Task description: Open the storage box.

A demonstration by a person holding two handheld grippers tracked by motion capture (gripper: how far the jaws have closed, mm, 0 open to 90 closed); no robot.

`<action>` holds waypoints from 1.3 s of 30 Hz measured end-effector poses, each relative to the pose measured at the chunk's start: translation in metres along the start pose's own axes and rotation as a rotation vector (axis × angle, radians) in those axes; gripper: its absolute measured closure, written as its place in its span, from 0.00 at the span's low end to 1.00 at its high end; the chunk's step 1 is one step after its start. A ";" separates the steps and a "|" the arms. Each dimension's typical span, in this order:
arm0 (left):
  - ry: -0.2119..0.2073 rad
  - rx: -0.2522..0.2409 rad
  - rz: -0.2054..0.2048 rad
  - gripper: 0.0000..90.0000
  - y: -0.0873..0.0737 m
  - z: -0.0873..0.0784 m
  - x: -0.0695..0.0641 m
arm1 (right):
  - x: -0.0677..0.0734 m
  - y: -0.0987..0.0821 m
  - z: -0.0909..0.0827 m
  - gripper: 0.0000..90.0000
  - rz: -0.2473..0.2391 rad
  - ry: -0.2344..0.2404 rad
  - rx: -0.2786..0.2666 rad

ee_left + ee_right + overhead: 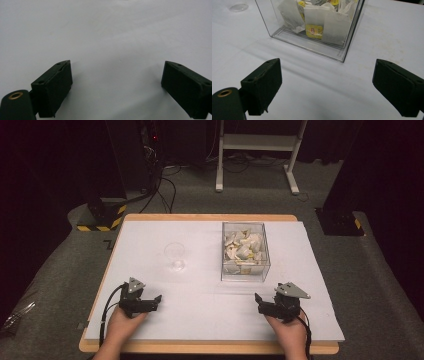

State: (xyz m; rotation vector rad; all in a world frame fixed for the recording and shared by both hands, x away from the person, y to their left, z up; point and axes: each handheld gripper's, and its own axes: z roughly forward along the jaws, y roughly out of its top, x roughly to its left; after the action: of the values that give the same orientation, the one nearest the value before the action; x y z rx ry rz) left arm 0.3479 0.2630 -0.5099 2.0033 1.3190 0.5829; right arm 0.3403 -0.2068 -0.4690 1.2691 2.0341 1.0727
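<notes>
A clear plastic box (245,251) stands on the white table (200,305), at about one o'clock from the table's middle in the high view. It is square-walled, open at the top, and roughly half full of white paper sachets (243,246) heaped loosely, each looking like a tea bag in a pale wrapper. In the right gripper view the box (287,30) shows a thick transparent base and dark-edged corners, and one sachet (314,25) leans flat against the near wall, upright, with a yellow label low on its face; there is a small red mark on that label, but no writing can be read. More yellow tags show higher in the heap.

The box has no clear long axis; its sides run nearly square to the table's edges.

A clear glass (175,255) stands at nine o'clock from the box, well apart from it.

The left gripper (159,299) rests on the table at seven o'clock from the box, its fingers (53,87) spread wide over bare table. The right gripper (257,300) lies at six o'clock, near the box, fingers (262,85) wide apart and holding nothing, pointed at the box's near corner.
</notes>
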 end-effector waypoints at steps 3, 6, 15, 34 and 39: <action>0.000 0.000 0.000 0.12 0.000 0.000 0.000 | 0.002 0.000 0.000 0.10 -0.006 0.010 -0.004; -0.002 -0.001 0.000 0.12 0.000 0.000 0.000 | 0.005 0.000 -0.001 0.10 -0.007 0.018 -0.006; -0.001 0.000 0.004 0.12 0.000 0.000 0.000 | 0.011 0.001 0.002 0.11 -0.011 0.026 -0.011; 0.000 -0.004 0.010 0.13 0.000 -0.001 -0.001 | 0.024 0.002 0.006 0.10 -0.032 0.070 -0.015; 0.000 -0.004 0.011 0.14 -0.001 -0.001 -0.001 | 0.025 0.001 0.007 0.11 -0.042 0.084 -0.019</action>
State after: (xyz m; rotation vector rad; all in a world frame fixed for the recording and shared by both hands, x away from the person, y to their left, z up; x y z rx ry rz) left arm 0.3466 0.2629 -0.5095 2.0084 1.3068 0.5899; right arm 0.3351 -0.1818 -0.4720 1.1846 2.0978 1.1411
